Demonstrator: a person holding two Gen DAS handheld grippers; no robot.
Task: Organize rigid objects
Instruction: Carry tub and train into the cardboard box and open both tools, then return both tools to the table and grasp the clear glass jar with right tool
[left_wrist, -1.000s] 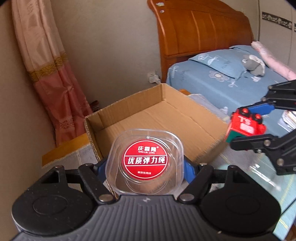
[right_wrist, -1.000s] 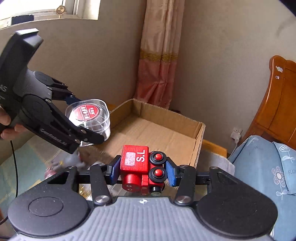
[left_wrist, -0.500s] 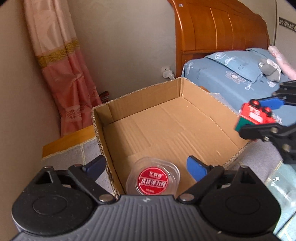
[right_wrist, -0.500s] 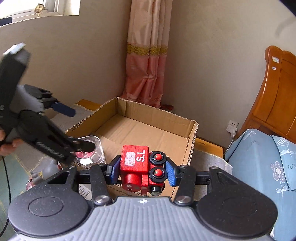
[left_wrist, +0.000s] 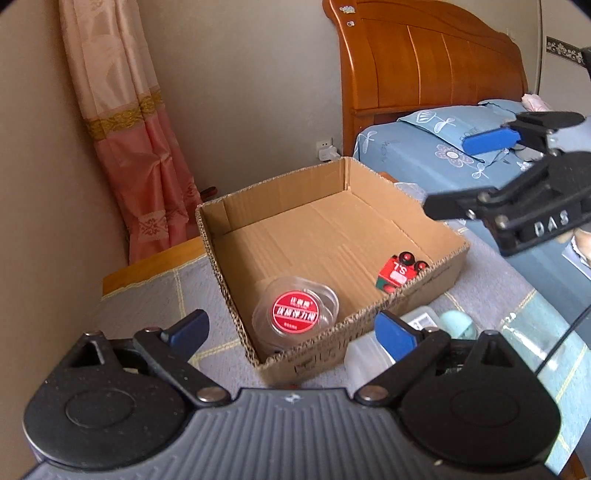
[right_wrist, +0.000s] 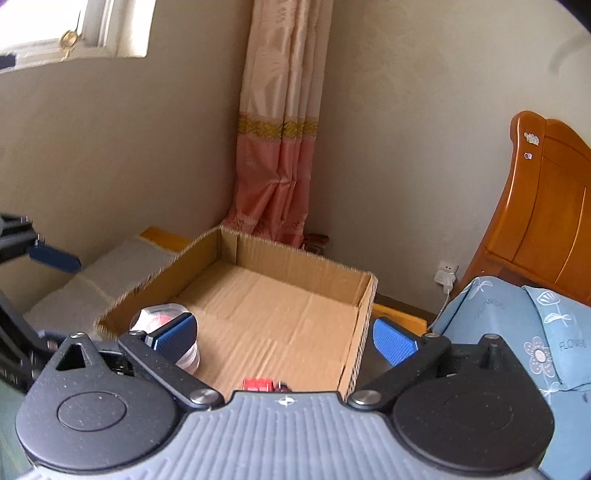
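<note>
The left gripper (left_wrist: 293, 332), black with two blue finger pads, stood wide open with nothing between its pads, its jaws having just been opening. The right gripper (right_wrist: 282, 338), of the same make, also stood wide open and empty, its jaws having just spread apart.

Below and ahead of both lay one shallow brown cardboard box (left_wrist: 417, 291) with its top open. Two things rested on its floor. A clear plastic tub with a round red label (left_wrist: 295, 314) sat in the near corner by the left gripper. In the right wrist view one blue pad hid part of it. A small red toy block with black and red knobs (left_wrist: 400, 271) lay against the box's near right wall, well apart from the tub. In the right wrist view only its top edge showed above the gripper body.

The box stood on a grey quilted cloth with pale yellow lines (left_wrist: 155, 295) that covered a low surface. Just outside the near wall were a white plastic container (left_wrist: 421, 319) and a pale green rounded object (left_wrist: 456, 321).

Around stood beige walls, one pink curtain with a gold band (right_wrist: 280, 155) in the corner, one orange wooden headboard (left_wrist: 424, 70), and a bed with blue flowered bedding (left_wrist: 410, 155). One white wall socket (right_wrist: 447, 273) sat low by the bed.
</note>
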